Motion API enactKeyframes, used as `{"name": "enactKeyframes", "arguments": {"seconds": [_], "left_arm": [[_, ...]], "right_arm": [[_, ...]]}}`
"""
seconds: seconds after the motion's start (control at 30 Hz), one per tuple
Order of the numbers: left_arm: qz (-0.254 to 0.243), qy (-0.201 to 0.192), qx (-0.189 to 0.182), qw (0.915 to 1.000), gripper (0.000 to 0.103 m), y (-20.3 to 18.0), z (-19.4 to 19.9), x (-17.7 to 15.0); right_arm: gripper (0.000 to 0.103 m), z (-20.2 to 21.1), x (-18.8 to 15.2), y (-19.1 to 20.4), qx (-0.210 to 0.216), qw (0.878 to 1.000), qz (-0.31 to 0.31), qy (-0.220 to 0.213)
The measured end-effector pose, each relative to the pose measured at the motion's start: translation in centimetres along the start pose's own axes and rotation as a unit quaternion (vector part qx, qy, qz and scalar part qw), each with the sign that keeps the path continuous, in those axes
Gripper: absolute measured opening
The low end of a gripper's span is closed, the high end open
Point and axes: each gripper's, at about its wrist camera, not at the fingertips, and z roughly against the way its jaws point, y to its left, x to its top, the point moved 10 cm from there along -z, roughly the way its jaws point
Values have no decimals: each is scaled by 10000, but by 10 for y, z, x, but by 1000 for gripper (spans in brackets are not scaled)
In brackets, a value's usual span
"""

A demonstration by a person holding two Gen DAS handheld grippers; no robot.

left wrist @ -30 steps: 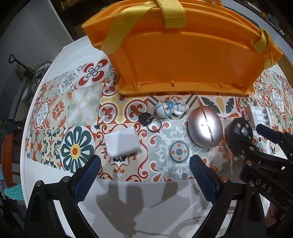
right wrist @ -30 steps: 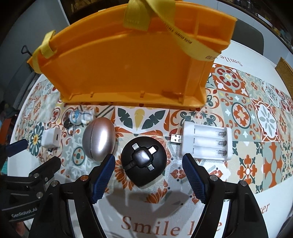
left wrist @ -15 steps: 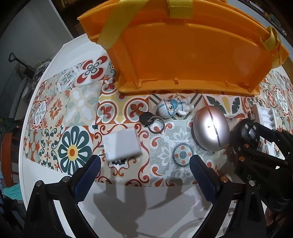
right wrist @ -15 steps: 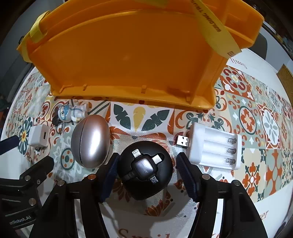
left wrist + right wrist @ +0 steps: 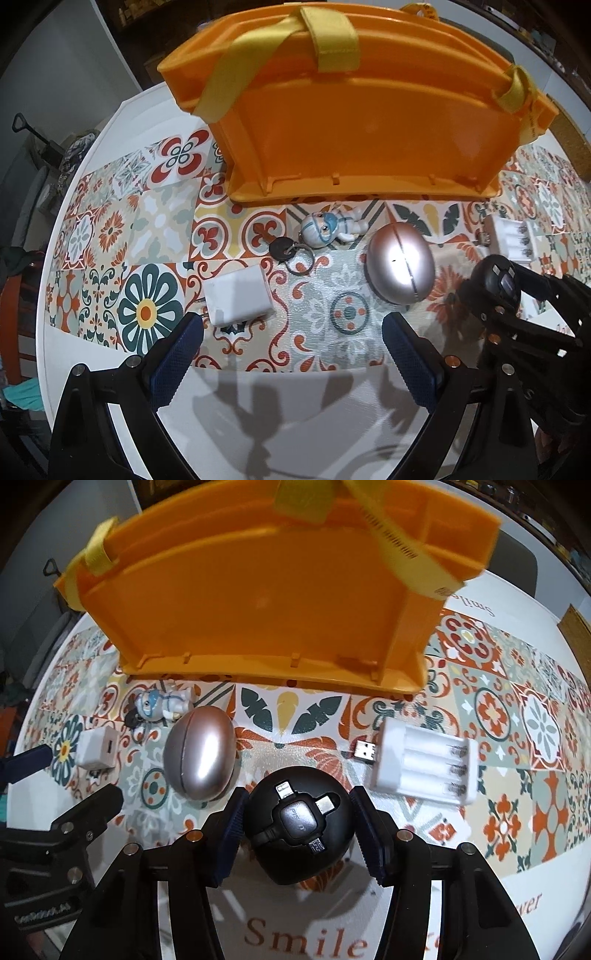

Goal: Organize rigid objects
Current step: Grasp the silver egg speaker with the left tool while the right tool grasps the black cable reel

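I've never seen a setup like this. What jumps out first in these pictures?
The big orange bin with yellow straps dominates the far side of the patterned tiled mat. In front of it, the right gripper has its fingers closed on a round black cable reel. Beside that lie a shiny egg-shaped case and a white battery holder, while the left gripper hovers open near a white charger.
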Motion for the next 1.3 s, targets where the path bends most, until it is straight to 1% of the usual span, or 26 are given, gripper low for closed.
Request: {"name": "enactKeyframes", "arguments": {"seconds": [0.23, 0.4, 0.6, 0.77, 0.83, 1.0, 1.13, 1.23, 1.3], "left_arm": [[-20, -84, -212, 9997, 99, -13, 9, 5], [-106, -186, -386, 9990, 99, -30, 16, 14], [-244, -347, -534, 9977, 98, -51, 13, 27], [-348, -359, -605, 9969, 98, -61, 3, 34], [-363, -345, -573, 9971, 97, -64, -2, 36], [-372, -202, -576, 9974, 94, -68, -18, 38], [-333, -102, -618, 9975, 87, -70, -29, 39], [-283, -37, -669, 9974, 86, -71, -37, 41], [-286, -23, -627, 9976, 81, -71, -41, 42]], "right_arm": [[56, 30, -2, -16, 39, 9997, -216, -137], [56, 45, -3, -28, 28, 9993, -302, -198], [56, 47, -3, -43, -29, 9989, -426, -194], [56, 48, -4, -58, -90, 9983, -547, -195], [56, 47, -5, -63, -109, 9980, -596, -189], [56, 42, -5, -70, -128, 9975, -675, -144], [56, 39, -4, -70, -109, 9979, -634, -102], [56, 36, -3, -69, -80, 9980, -619, -83], [56, 35, -3, -68, -73, 9981, -616, -65]]}}
